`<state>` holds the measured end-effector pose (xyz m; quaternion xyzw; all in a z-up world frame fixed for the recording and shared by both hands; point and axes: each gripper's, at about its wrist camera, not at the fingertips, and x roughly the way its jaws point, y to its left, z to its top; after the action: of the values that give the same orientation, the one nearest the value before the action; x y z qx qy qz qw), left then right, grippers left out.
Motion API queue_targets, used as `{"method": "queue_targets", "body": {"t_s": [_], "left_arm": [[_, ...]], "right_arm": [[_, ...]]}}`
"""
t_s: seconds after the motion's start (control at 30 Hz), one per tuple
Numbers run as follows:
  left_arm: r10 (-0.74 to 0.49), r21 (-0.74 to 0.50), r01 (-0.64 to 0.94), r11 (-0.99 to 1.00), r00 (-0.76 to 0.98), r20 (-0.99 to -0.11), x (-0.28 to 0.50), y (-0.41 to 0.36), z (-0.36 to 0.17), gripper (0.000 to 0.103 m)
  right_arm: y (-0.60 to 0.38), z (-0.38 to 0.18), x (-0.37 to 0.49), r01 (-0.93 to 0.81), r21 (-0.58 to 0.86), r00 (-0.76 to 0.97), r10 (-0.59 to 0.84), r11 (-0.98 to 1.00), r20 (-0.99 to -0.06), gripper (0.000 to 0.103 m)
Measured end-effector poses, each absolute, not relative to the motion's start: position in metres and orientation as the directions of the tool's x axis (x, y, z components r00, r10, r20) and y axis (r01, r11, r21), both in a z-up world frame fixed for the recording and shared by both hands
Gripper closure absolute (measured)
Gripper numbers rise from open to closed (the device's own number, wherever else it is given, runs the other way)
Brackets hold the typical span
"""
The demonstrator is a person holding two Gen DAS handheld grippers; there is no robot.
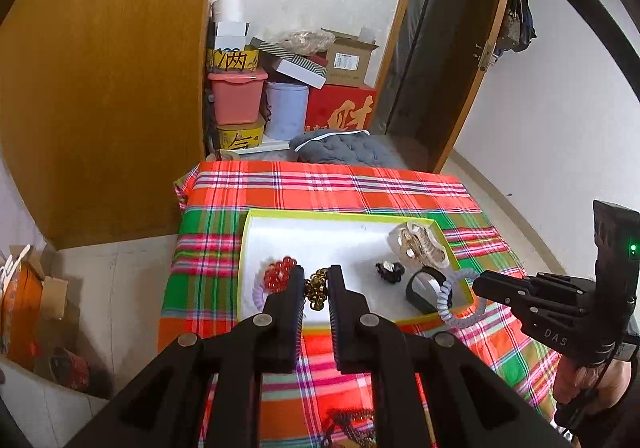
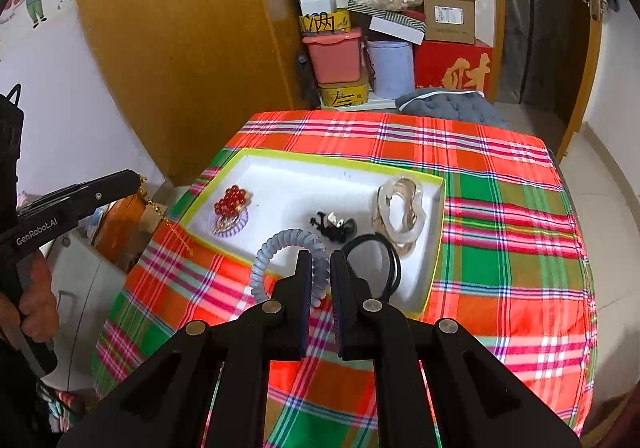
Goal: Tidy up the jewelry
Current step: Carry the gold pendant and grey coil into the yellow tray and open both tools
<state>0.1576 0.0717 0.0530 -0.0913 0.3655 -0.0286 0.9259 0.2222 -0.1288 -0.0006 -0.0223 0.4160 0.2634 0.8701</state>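
Gripping a gold bead chain (image 1: pixel 316 290), the left tool (image 1: pixel 316 280) is clamped on it above the white tray (image 1: pixel 320 236). Right tool (image 2: pixel 320 268) is clamped on a pale coil hair tie (image 2: pixel 280 244) over the tray's near edge. Inside the tray: red bead bracelet (image 2: pixel 232 200), black hair band (image 2: pixel 384 264), clear claw clip (image 2: pixel 400 212). Tray sits on the plaid-covered table (image 2: pixel 500 248).

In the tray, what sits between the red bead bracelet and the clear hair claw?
A small black clip lies on the white tray floor between the red bead bracelet and the clear hair claw; clearest in the right wrist view.
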Motion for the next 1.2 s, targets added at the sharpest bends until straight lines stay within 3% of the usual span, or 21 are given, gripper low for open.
{"method": "queue_targets", "body": {"t_s": [0.6,1.2], "left_arm": [[-0.126,-0.187,-0.002,0.982,0.734,-0.668,0.202,0.079,0.048,0.091],[-0.106,-0.205,-0.069,0.976,0.673,-0.732,0.203,0.102,0.003,0.091]], "right_arm": [[-0.110,-0.023,0.258,-0.467,0.183,0.489,0.425,0.865,-0.762,0.094],[-0.101,-0.045,0.262,-0.471,0.198,0.442,0.424,0.859,-0.791,0.094]]}}
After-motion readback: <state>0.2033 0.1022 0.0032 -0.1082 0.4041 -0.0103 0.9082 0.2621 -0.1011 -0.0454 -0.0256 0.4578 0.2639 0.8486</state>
